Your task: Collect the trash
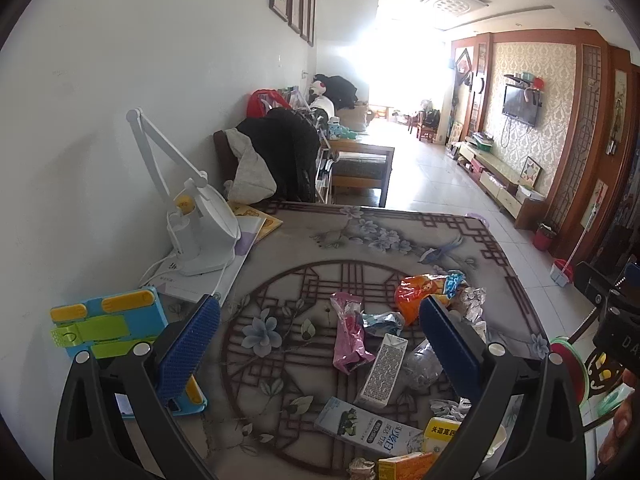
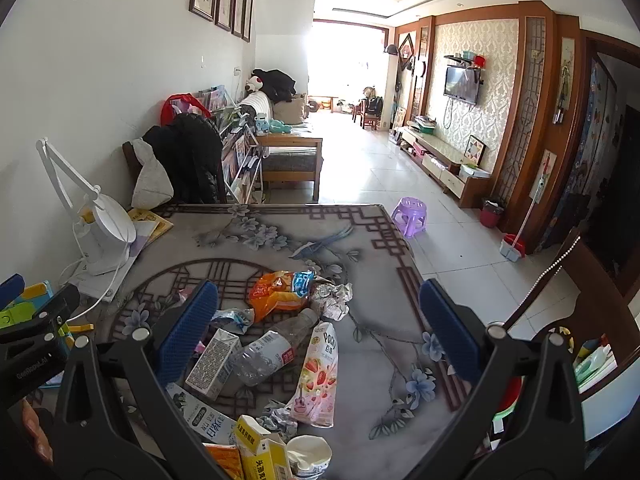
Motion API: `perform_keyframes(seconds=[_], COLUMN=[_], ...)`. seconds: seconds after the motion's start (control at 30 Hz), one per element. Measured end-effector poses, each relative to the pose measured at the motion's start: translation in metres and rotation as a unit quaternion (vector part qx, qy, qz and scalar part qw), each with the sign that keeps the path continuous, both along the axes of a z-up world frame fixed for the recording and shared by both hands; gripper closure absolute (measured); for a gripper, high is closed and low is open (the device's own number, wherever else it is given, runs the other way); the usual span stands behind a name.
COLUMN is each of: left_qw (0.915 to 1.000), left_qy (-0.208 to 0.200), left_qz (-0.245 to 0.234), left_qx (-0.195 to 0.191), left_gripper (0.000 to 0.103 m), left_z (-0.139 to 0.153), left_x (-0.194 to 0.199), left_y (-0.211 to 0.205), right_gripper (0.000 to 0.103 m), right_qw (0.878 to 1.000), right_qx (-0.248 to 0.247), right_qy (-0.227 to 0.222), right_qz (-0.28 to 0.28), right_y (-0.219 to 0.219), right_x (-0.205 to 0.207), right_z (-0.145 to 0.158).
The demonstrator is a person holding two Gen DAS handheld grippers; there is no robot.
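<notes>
Fingers of both grippers [image 1: 320, 344] [image 2: 318, 332] apart, empty — Pocky box [image 2: 318, 376] and purple stool [image 2: 410, 216] only in right view.

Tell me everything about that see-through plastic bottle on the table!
The clear plastic bottle lies on its side in the trash pile on the patterned table, neck pointing toward the orange snack bag. It looks empty and a little crumpled, with a pale label bearing a red patch. A small white carton rests against it, and the pink Pocky box lies beside it.
</notes>
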State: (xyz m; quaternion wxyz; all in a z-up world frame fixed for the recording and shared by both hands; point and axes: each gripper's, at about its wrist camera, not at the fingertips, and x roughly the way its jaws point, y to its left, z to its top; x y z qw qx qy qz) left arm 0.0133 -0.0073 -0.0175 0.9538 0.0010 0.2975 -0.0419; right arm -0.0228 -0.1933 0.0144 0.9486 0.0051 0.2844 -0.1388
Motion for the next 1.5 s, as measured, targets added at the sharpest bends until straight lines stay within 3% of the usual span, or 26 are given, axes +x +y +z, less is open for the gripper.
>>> perform_keyframes(seconds=[0.1, 0.13, 0.2, 0.27, 0.4, 0.47, 0.57, 0.77, 0.87, 1.07, 1.2, 1.33, 1.4, 1.5], left_qw=[0.9993, 0.9993, 0.9982, 0.9933, 0.9822, 0.9758, 0.9653, 0.9518, 0.9469, 0.9541, 0.9590, 0.9630, 0.9646, 0.9643], left_qy=[-0.035, -0.030, 0.001, 0.049, 0.127, 0.153, 0.196, 0.255, 0.270, 0.254, 0.239, 0.228, 0.226, 0.229], left_qz=[-0.013, -0.019, -0.050, -0.104, -0.138, -0.156, -0.172, -0.169, -0.175, -0.158, -0.146, -0.135, -0.125, -0.111], left_qx=[0.003, 0.015, 0.033, 0.006, -0.010, 0.003, 0.020, 0.015, 0.004, -0.014, -0.041, -0.049, -0.053, -0.072], left_gripper=[0.008, 0.008, 0.008, 0.008, 0.010, 0.025, 0.037, 0.050, 0.064, 0.066, 0.066, 0.066, 0.066, 0.066], left_z=[-0.014, -0.021, -0.042, -0.067, -0.119, -0.144, -0.176, -0.217, -0.227, -0.222, -0.206, -0.189, -0.185, -0.180], left_x=[-0.001, 0.003, 0.014, 0.027, 0.055, 0.069, 0.088, 0.116, 0.122, 0.116, 0.107, 0.095, 0.091, 0.089], left_y=[-0.003, -0.007, -0.016, -0.024, -0.046, -0.059, -0.077, -0.088, -0.088, -0.078, -0.056, -0.040, -0.035, -0.024], right_gripper=[0.003, 0.003, 0.003, 0.003, 0.003, 0.003, 0.003, 0.003, 0.004, 0.018, 0.026, 0.031, 0.035, 0.035], right_qw=[1.000, 1.000, 1.000, 1.000, 0.999, 0.998, 0.995, 0.987, 0.982, 0.968, 0.963, 0.930, 0.914, 0.899], right_qx=[0.000, -0.004, -0.015, -0.025, -0.007, 0.011, 0.056, 0.108, 0.127, 0.168, 0.107, 0.059, 0.025, -0.018], right_qy=[0.000, -0.003, -0.002, 0.009, 0.036, 0.056, 0.082, 0.117, 0.137, 0.181, 0.213, 0.272, 0.297, 0.315], right_qz=[-0.001, 0.001, 0.011, 0.012, 0.003, -0.008, -0.019, -0.022, -0.011, 0.040, 0.127, 0.240, 0.276, 0.305], right_y=[-0.007, -0.009, -0.013, -0.019, -0.042, -0.057, -0.078, -0.097, -0.097, -0.073, -0.030, 0.014, 0.035, 0.058], right_x=[0.007, 0.009, 0.015, 0.023, 0.036, 0.042, 0.050, 0.073, 0.090, 0.131, 0.168, 0.205, 0.217, 0.224], right_z=[-0.007, -0.011, -0.018, -0.026, -0.040, -0.046, -0.059, -0.085, -0.100, -0.129, -0.146, -0.181, -0.199, -0.219])
